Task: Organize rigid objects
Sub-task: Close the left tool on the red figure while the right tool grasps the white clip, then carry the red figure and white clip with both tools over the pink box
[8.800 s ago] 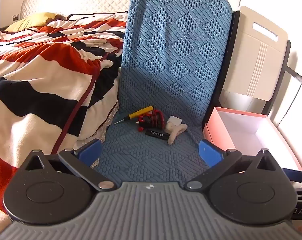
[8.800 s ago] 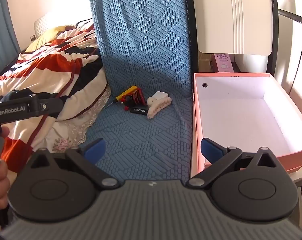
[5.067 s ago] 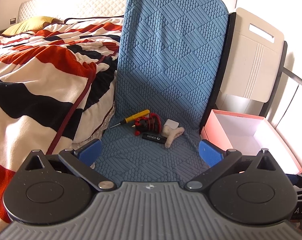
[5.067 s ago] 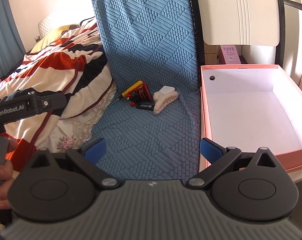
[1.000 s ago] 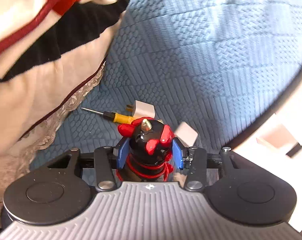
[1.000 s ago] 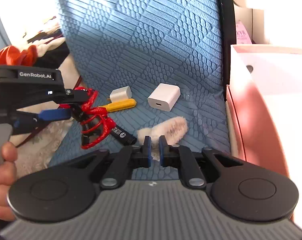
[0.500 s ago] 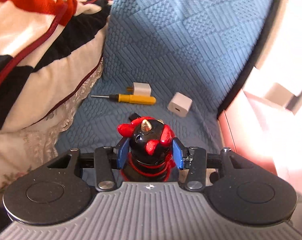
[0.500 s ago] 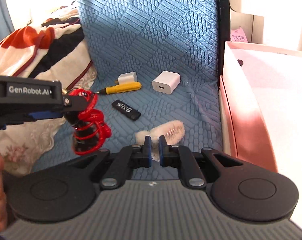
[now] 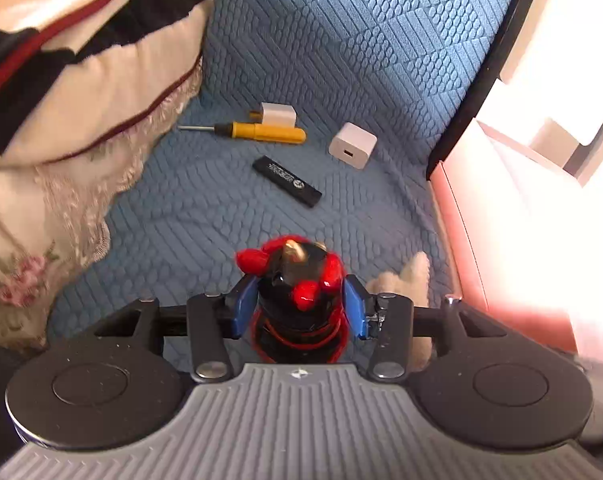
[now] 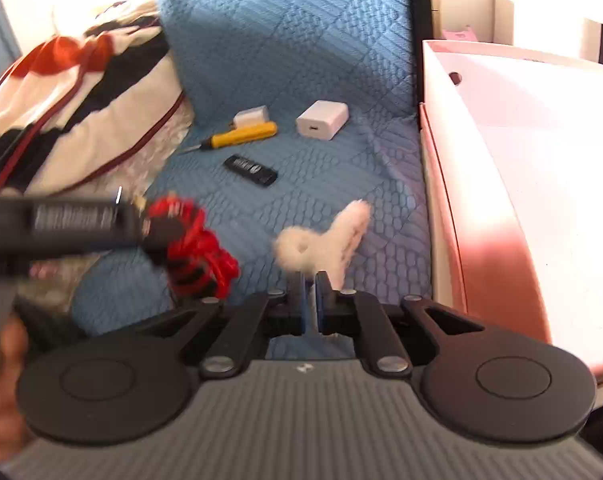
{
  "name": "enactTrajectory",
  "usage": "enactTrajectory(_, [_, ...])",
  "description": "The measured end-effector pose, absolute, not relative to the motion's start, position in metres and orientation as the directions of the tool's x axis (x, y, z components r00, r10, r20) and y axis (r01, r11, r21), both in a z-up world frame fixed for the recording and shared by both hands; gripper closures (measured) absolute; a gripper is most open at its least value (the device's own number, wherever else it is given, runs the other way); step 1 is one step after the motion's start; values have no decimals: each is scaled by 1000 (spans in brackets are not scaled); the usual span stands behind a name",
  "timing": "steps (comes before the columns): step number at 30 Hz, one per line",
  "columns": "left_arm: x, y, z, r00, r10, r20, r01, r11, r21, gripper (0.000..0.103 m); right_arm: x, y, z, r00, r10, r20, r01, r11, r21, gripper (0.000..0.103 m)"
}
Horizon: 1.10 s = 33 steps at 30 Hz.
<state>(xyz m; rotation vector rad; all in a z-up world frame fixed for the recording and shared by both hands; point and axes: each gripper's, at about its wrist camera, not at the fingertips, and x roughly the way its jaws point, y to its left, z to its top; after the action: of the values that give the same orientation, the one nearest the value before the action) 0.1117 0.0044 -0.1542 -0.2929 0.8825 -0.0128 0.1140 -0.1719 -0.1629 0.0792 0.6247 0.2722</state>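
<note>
Left wrist view shows the left claw clamped on a black-and-red flexible mini tripod, its blue pads pressing the black head from both sides, the brass screw tip pointing away from the camera. In the right wrist view the right claw is pinched nearly closed on the base of a fluffy cream hair clip, whose long axis runs up and to the right, toward the open pink cardboard box.

That box is the landmark. Both held things hang above the blue quilted seat cover, just left of the box's near wall; the clip is the closer of the two, so the right hand probably has the shorter way over the rim. The tripod lies farther left and, I judge, must cross behind or after the clip.

Well left of the box, on the cover, lie a white cube charger, a black USB stick, a yellow-handled screwdriver and a small white plug touching the screwdriver.
</note>
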Motion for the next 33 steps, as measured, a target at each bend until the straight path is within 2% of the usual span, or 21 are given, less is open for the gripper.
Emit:
enactTrajectory(1, [111,4,-155,640,-152,-754,-91,958,-270,49,117,-173,-165,780,274,-563,-216,962,168,92])
enactTrajectory(2, [110,2,-156,638,-167,-752,-74,958,-275,47,122,-175,-166,776,275,-567,-205,961,185,87])
enactTrajectory(3, [109,1,-156,639,-160,-752,-71,961,-266,46,127,-177,-169,767,279,-578,-195,959,204,72])
enactTrajectory(5, [107,0,-160,642,-152,-752,-74,963,-258,43,138,-179,-173,747,293,-597,-183,954,239,53])
enactTrajectory(6, [107,1,-162,644,-167,-747,-70,959,-275,41,141,-178,-174,744,295,-600,-179,952,247,53])
enactTrajectory(13, [115,9,-175,621,-229,-749,-89,930,-358,37,154,-159,-185,741,241,-627,-206,970,129,54])
enactTrajectory(17, [119,8,-182,617,-239,-750,-91,925,-370,37,162,-155,-192,744,240,-624,-219,969,112,56])
enactTrajectory(21, [125,8,-187,617,-254,-745,-94,916,-390,37,162,-150,-195,757,224,-614,-245,968,51,65])
enactTrajectory(22, [126,8,-188,617,-255,-744,-94,915,-392,37,160,-148,-194,763,212,-611,-251,968,22,79])
enactTrajectory(24, [127,6,-189,618,-252,-744,-84,921,-381,37,157,-144,-193,776,151,-613,-245,967,-72,85])
enactTrajectory(33, [118,5,-184,639,-239,-731,-93,919,-382,40,148,-164,-185,772,203,-602,-243,970,16,87])
